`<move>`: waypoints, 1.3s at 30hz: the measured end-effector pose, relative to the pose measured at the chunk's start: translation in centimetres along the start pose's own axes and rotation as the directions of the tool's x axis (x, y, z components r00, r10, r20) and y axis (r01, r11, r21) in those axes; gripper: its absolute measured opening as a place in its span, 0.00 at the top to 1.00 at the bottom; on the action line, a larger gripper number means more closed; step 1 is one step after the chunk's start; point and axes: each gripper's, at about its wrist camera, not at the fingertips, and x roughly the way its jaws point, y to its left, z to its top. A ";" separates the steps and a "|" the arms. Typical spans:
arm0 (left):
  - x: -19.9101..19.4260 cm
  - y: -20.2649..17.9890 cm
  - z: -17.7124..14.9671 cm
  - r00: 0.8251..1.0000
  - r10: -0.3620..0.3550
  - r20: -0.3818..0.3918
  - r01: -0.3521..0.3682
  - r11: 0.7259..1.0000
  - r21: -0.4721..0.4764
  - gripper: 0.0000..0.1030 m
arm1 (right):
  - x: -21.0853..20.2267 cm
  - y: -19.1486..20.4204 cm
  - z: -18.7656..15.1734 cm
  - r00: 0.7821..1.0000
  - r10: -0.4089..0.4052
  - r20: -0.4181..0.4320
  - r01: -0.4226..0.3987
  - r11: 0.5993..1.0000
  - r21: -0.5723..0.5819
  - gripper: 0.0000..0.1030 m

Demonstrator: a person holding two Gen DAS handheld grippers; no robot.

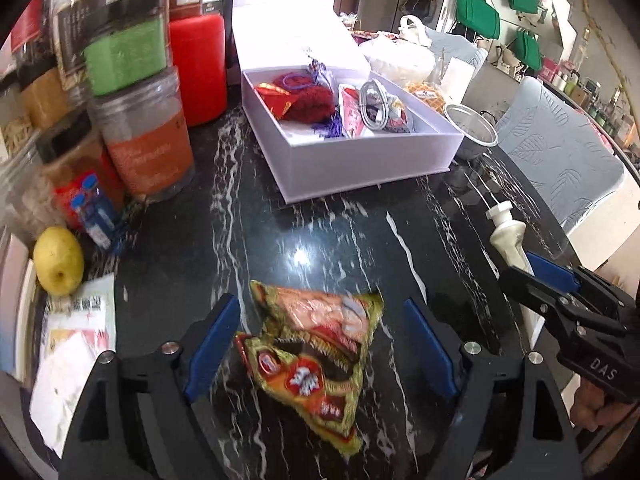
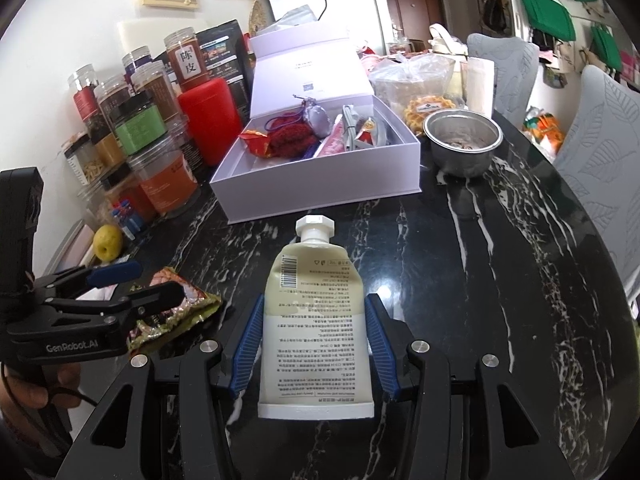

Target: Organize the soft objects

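Two grippers work over a black marble table (image 2: pixel 460 280). Beyond both sets of fingers sits an open white box (image 2: pixel 320 184) holding a red knitted pouch (image 2: pixel 290 140) and other small items. The right gripper (image 2: pixel 314 322) clamps a cream tube (image 2: pixel 314 320) between its blue pads, cap pointing away from the fingers towards the box. The left gripper (image 1: pixel 320 344) stands wide, its fingers on either side of a snack packet (image 1: pixel 312 356) without touching it; the packet looks blurred.

Snack packet (image 2: pixel 176 312) half hidden behind left claw (image 2: pixel 156 280); jar labels (image 1: pixel 124 56) blurred.
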 end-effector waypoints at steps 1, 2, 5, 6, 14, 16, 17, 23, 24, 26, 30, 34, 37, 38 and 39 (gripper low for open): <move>0.0 0.0 -0.2 1.000 -0.002 -0.003 0.002 1.000 -0.005 0.19 | 0.0 0.0 -0.1 1.000 -0.002 -0.001 0.002 1.000 -0.002 0.52; 0.0 0.0 -0.6 1.000 -0.005 -0.006 0.005 1.000 -0.009 0.19 | 0.0 0.1 -0.2 1.000 -0.003 -0.002 0.003 1.000 -0.005 0.52; 0.4 -0.1 -1.1 1.000 -0.005 -0.020 0.004 1.000 -0.014 0.19 | 0.0 0.1 -0.5 1.000 -0.007 -0.006 0.007 1.000 -0.009 0.52; 0.4 -0.2 -1.3 1.000 0.004 -0.017 -0.004 1.000 -0.012 0.19 | 0.0 0.1 -0.6 1.000 -0.008 -0.007 0.008 1.000 -0.009 0.52; 2.3 -0.3 -2.0 0.995 0.065 -0.075 -0.065 0.998 0.001 0.19 | -0.2 -0.1 -0.9 1.000 -0.012 -0.006 0.012 1.000 -0.007 0.52; 2.6 -0.6 -2.1 0.992 0.094 -0.082 -0.093 0.995 0.026 0.17 | -0.2 -0.2 -1.0 1.000 -0.013 -0.006 0.013 1.000 -0.005 0.52; 2.8 -0.7 -2.2 0.989 0.117 -0.088 -0.113 0.992 0.046 0.17 | -0.2 -0.3 -0.9 1.000 -0.012 -0.006 0.012 1.000 -0.003 0.52; 2.9 -0.4 -2.0 0.988 0.119 -0.094 -0.116 0.993 0.039 0.22 | -0.1 -0.6 -0.9 1.000 -0.005 -0.005 0.005 1.000 0.008 0.52; 2.8 -0.5 -2.1 0.990 0.111 -0.082 -0.108 0.993 0.044 0.34 | -0.1 -0.6 -1.0 1.000 -0.003 -0.005 0.003 1.000 0.008 0.52; 2.5 -0.7 -2.2 0.994 0.097 -0.055 -0.094 0.994 0.061 0.39 | 0.0 -0.7 -1.0 1.000 -0.002 -0.005 0.002 1.000 0.008 0.52; 2.6 -1.3 -1.9 0.996 0.075 -0.047 -0.071 0.994 0.080 0.49 | 0.1 -0.8 -1.0 1.000 -0.007 -0.005 0.007 1.000 0.010 0.52; 2.6 -1.7 -1.5 0.998 0.038 -0.043 -0.035 0.996 0.080 0.50 | 0.1 -0.8 -1.1 1.000 -0.012 -0.005 0.012 1.000 0.009 0.52; 2.6 -2.0 -1.3 0.999 0.019 -0.039 -0.015 0.996 0.085 0.52 | 0.1 -0.9 -1.1 1.000 -0.012 -0.006 0.012 1.000 0.007 0.52; 2.5 -2.0 -1.3 0.999 0.015 -0.034 -0.012 0.996 0.085 0.52 | 0.1 -0.9 -1.1 1.000 -0.013 -0.005 0.013 1.000 0.006 0.52; 2.4 -2.1 -1.2 0.999 0.012 -0.030 -0.009 0.996 0.086 0.52 | 0.1 -0.9 -1.1 1.000 -0.014 -0.006 0.014 1.000 0.006 0.52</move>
